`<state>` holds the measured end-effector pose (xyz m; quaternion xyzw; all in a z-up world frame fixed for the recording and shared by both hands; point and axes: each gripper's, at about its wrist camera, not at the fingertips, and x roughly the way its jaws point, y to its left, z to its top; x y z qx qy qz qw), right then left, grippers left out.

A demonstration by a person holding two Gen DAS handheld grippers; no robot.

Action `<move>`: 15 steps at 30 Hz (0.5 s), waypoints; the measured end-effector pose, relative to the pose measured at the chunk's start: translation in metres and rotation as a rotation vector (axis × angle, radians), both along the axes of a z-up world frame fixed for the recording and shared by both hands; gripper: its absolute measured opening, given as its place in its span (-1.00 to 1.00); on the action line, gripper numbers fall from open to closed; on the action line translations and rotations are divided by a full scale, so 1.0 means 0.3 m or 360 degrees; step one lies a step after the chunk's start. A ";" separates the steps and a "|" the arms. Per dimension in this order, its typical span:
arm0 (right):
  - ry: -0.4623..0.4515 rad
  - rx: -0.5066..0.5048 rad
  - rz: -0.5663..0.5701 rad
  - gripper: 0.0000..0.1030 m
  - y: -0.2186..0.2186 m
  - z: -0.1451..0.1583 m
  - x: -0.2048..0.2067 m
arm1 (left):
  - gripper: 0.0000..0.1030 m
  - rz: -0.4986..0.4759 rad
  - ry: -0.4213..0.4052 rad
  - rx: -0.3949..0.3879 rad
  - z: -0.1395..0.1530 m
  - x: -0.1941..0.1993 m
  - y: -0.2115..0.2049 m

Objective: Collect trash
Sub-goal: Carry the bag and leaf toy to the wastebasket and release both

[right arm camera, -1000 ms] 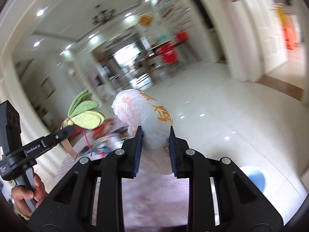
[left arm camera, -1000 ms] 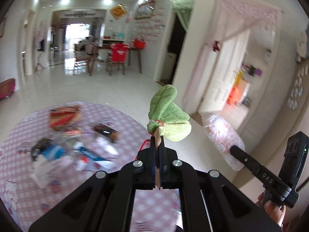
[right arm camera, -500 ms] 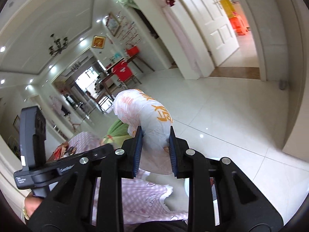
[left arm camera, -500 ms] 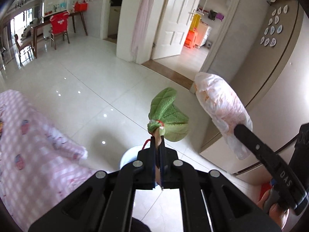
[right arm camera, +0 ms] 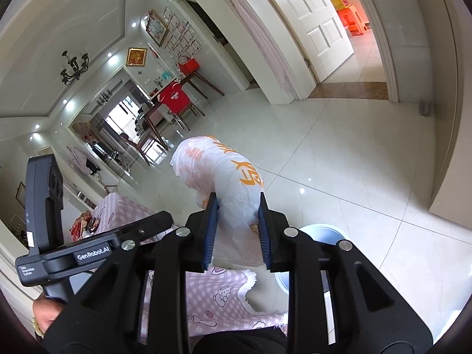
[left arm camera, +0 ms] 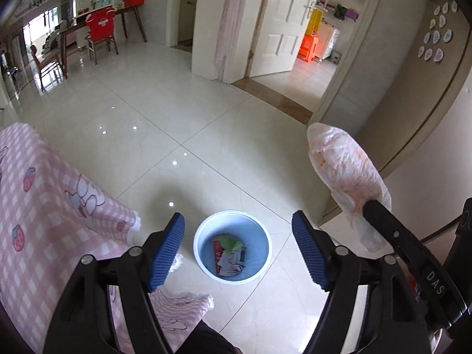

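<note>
The green leaf toy (left arm camera: 231, 242) has left the left gripper (left arm camera: 238, 250), whose jaws are opening with nothing between, and lies in the one blue bin (left arm camera: 259, 237) at 6 o'clock, while the right gripper (right arm camera: 238, 230) still clamps one white plastic bag (right arm camera: 227, 183).

Bin (left arm camera: 203, 258) on floor (left arm camera: 177, 118), below and between left gripper (left arm camera: 238, 253) jaws, which are opening with nothing between them. Trash pile (left arm camera: 228, 253) in bin. Tablecloth (left arm camera: 44, 206) left of bin. Plastic bag (right arm camera: 224, 188) between right gripper (right arm camera: 237, 230) pads, right of bin. Doorway (left arm camera: 309, 59) behind.
</note>
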<state>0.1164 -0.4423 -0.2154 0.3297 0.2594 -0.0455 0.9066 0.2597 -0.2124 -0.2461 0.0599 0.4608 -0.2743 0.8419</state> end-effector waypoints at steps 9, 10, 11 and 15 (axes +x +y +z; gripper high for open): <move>0.0016 0.0007 0.0038 -0.51 0.020 -0.012 0.050 | 0.47 0.0101 -0.0041 -0.0030 0.056 0.012 0.115; 0.0015 0.0008 0.0039 -0.50 0.019 -0.015 0.059 | 0.47 0.0107 -0.0046 -0.0035 0.062 0.014 0.125; 0.0015 0.0011 0.0038 -0.48 0.019 -0.014 0.066 | 0.48 0.0117 -0.0050 -0.0040 0.068 0.017 0.136; 0.0055 0.0006 -0.0009 0.37 0.008 -0.034 0.106 | 0.51 0.0159 -0.0062 -0.0057 0.092 0.031 0.168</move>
